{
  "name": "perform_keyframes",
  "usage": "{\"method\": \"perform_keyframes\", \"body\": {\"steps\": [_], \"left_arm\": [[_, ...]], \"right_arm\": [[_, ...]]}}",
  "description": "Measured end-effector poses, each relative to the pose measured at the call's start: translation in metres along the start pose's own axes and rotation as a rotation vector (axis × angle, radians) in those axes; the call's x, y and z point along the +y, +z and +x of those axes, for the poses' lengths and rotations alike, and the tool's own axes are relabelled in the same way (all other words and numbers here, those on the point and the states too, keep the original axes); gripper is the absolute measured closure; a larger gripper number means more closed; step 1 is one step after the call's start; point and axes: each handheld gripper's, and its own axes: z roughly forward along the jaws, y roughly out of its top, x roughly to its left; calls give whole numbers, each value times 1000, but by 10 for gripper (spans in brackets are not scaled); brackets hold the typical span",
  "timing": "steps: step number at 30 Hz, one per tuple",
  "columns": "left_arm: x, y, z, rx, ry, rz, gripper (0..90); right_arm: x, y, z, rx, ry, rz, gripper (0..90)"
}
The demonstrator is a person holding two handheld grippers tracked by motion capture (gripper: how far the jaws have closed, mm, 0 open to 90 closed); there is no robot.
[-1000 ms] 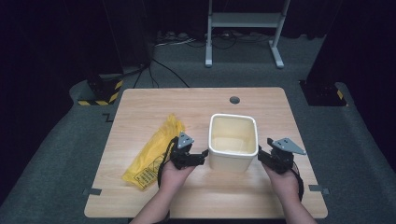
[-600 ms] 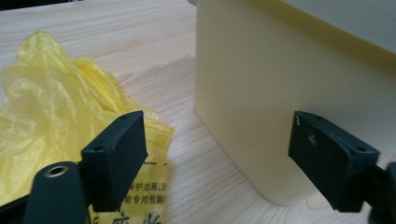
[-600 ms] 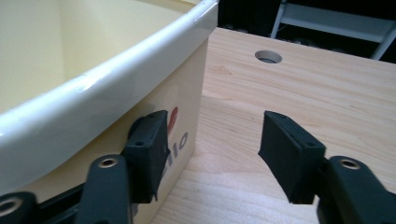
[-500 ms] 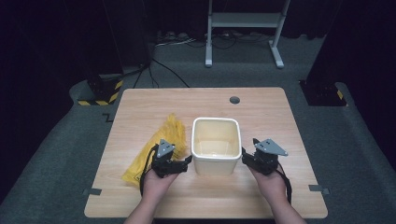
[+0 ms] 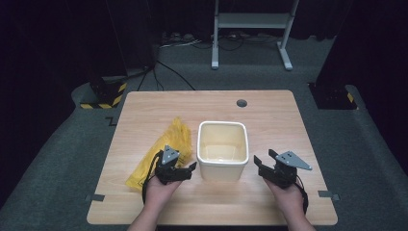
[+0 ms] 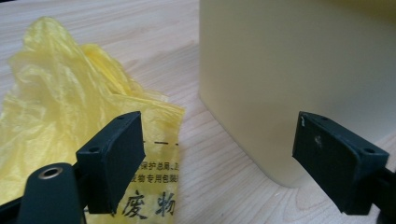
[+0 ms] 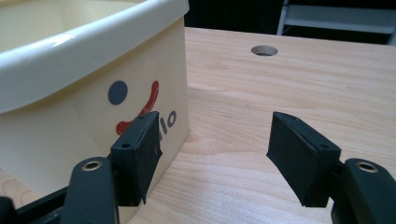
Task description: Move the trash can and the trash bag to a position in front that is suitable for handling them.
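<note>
High view: cream bin [image 5: 223, 150] mid-table [image 5: 288, 120], yellow bag [image 5: 163, 149] just left of bin. Left tongs [image 5: 191, 168] wide, empty, at bin's left wall; right tongs [image 5: 260, 166] just opened, empty, off bin's right. Likely bin placed, released; next, probably picking up bag for lining bin.

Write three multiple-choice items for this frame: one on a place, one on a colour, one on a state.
1. Where does the crumpled yellow plastic bag lie on the wooden table?
A. left of the cream square plastic bin
B. inside the bin
C. beside the round table hole

2. What colour is the curved mark printed on the bin's side?
A. green
B. red
C. black

3. How does the right tool stand?
A. shut on the bin's rim
B. shut on the bag
C. open, holding nothing

Answers: 1 A, the high view shows the bag beside the bin's left wall. 2 B, the right gripper view shows it red. 3 C, its jaws, just opening, stand apart over bare wood.
</note>
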Motion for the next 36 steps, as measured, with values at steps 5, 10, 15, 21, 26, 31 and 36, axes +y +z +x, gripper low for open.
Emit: {"method": "perform_keyframes", "body": {"steps": [5,10,15,21,26,31,36], "left_arm": [[9,-10,17,48,-16,25,174],[-7,-22,40,87,34,61,342],[-21,-38,67,115,-5,125,503],[-41,-69,85,161,47,227,532],[-55,-75,87,147,15,257,561],[-62,-68,81,118,12,299,596],[-61,-53,66,65,18,326,594]], "right_arm": [[-1,-1,-2,10,13,1,344],[-1,1,0,23,28,4,345],[-2,3,-2,13,44,15,352],[-2,0,-7,13,89,15,362],[-1,-1,-7,13,87,9,363],[0,-1,-5,15,84,7,364],[0,-1,-5,19,86,6,365]]}}
